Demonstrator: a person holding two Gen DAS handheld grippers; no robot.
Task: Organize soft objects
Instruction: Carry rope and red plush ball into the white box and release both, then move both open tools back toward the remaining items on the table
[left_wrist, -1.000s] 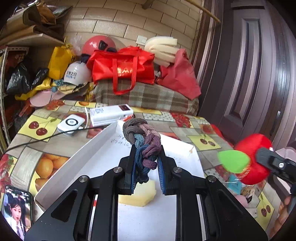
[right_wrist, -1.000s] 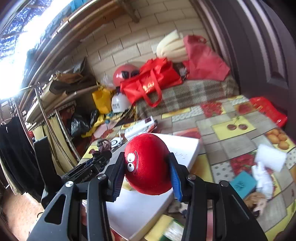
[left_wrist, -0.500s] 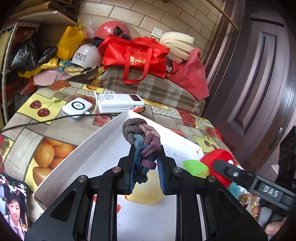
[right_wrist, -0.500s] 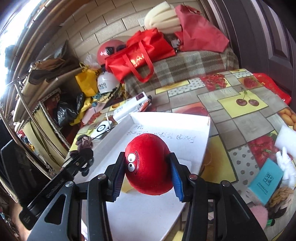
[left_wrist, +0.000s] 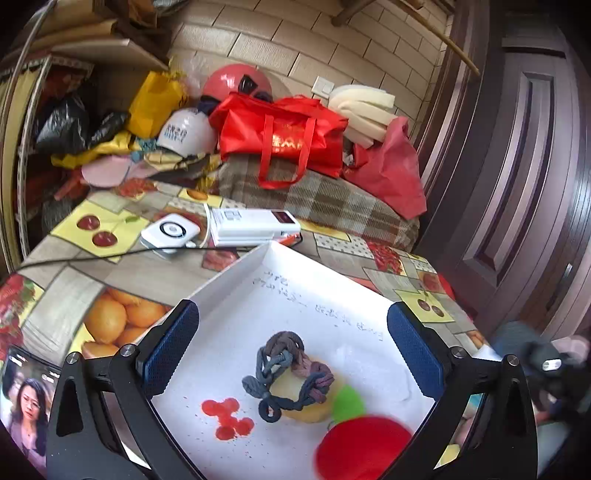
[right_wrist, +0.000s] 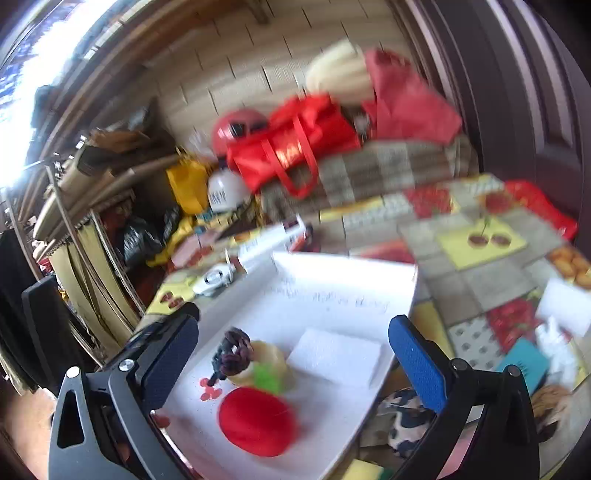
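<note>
a: left wrist view, item one. our left gripper (left_wrist: 291, 350) has its fingers spread wide with nothing between them. the braided hair tie (left_wrist: 290, 373) lies inside the white tray (left_wrist: 236, 269), draped over a yellow sponge (left_wrist: 295, 397).

b: orientation?

a: its long axis runs from upper left to lower right of the picture, one loop end toward the tray's far wall, the dark knotted end toward us. beside it, the red plush apple (left_wrist: 364, 448), blurred, its green leaf (left_wrist: 349, 402) pointing toward the sponge.

b: risks, as we judge them?

a: the tie sits perched rather than flat, so a nudge from either gripper could roll it off the sponge. the apple is round and near the tray's near edge; it may roll out.

b: right wrist view, item two.

a: our right gripper (right_wrist: 293, 354) is likewise open and empty. apple (right_wrist: 256, 421) on the tray floor, touching or just beside the sponge (right_wrist: 271, 360); we cannot tell which through the blur. tie (right_wrist: 232, 354) on the sponge's left side. a white foam block (right_wrist: 334, 356) lies just beside them.
</note>
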